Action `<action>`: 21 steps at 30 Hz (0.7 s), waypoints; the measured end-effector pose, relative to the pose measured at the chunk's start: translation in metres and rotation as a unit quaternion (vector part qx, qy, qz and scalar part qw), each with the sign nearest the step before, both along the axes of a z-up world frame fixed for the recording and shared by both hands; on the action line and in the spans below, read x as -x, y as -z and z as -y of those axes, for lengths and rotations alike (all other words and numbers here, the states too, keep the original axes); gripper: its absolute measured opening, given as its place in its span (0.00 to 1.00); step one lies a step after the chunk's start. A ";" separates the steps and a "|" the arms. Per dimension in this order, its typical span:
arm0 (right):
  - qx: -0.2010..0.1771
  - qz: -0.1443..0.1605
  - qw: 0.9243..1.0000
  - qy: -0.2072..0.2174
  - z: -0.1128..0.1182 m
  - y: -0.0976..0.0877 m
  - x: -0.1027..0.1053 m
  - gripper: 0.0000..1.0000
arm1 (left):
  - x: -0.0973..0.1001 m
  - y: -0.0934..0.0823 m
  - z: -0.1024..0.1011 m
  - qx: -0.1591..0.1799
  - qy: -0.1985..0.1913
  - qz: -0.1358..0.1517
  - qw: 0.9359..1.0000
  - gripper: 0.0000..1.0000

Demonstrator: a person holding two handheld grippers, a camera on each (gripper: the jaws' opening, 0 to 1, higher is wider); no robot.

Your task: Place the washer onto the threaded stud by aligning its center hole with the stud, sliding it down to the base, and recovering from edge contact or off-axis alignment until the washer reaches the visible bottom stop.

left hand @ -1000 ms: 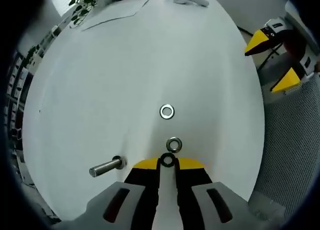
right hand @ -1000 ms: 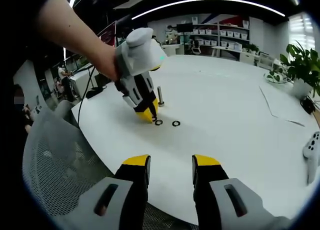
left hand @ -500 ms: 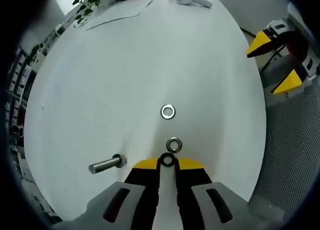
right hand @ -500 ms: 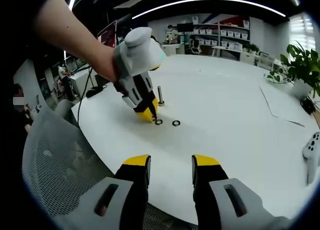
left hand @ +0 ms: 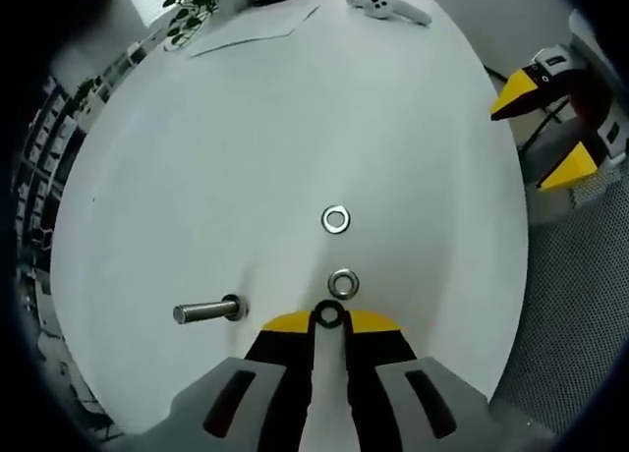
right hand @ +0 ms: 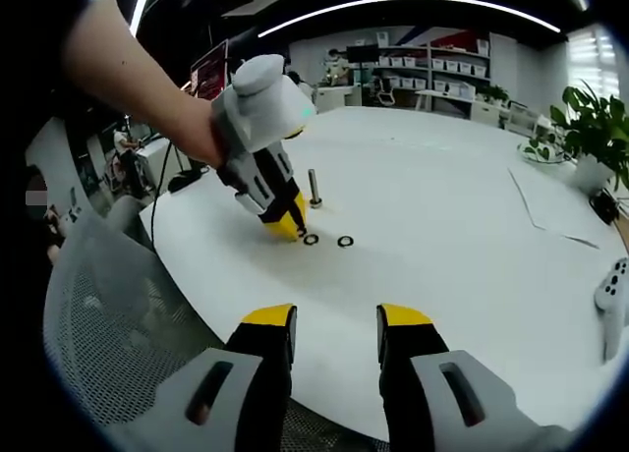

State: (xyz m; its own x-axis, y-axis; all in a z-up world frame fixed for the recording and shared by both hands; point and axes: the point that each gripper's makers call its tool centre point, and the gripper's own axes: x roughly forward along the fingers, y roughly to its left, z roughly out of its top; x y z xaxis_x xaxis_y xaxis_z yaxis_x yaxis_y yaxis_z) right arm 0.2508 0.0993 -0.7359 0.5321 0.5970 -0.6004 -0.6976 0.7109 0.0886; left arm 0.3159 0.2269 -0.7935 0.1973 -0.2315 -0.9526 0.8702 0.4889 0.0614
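Gripping the dark ring-shaped washer (left hand: 329, 315) between its yellow tips, your left gripper (left hand: 329, 321) has its jaws pressed close on the ring's rim, right at the white tabletop (left hand: 246, 128). Your right gripper (right hand: 334, 319) hangs back over the near table edge with its jaws spread and nothing between them; in the right gripper view the left gripper (right hand: 287, 226) leans down at a slant with its tips beside the table.

Lift the held washer clear of the surface before you travel, so its edge does not drag. The silver threaded stud (left hand: 206, 311) stands upright on the table, as the right gripper view shows (right hand: 314, 189); its long axis runs straight up from a wider base, though in the left gripper view it appears to point leftward. To seat the ring you should bring its face level, hole axis parallel to that stud, and lower from directly above. If the rim catches the stud's top, I would back off slightly and re-centre rather than push.

Two more silver washers lie flat nearby: one (left hand: 342, 282) just beyond your fingertips, another (left hand: 335, 219) further out. Keep clear of the nearer one when you lift.
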 end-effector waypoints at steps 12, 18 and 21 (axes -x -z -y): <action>-0.001 -0.002 1.000 -0.003 -0.001 0.000 0.001 0.35 | -0.010 -0.012 -0.004 0.012 -0.031 0.013 0.999 0.09; -0.002 -0.002 1.000 -0.004 -0.002 0.000 0.001 0.35 | -0.027 -0.029 -0.008 0.037 -0.058 0.043 0.997 0.09; -0.002 -0.002 1.000 -0.006 -0.002 0.000 0.002 0.35 | -0.033 -0.037 -0.010 0.047 -0.068 0.052 0.995 0.09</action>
State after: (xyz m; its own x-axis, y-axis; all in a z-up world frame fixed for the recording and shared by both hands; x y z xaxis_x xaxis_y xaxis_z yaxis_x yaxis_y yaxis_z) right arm 0.2489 0.1017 -0.7358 0.5223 0.6067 -0.5992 -0.7064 0.7014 0.0945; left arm 0.3490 0.2365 -0.7561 0.3291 -0.2839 -0.9006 0.7867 0.6099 0.0952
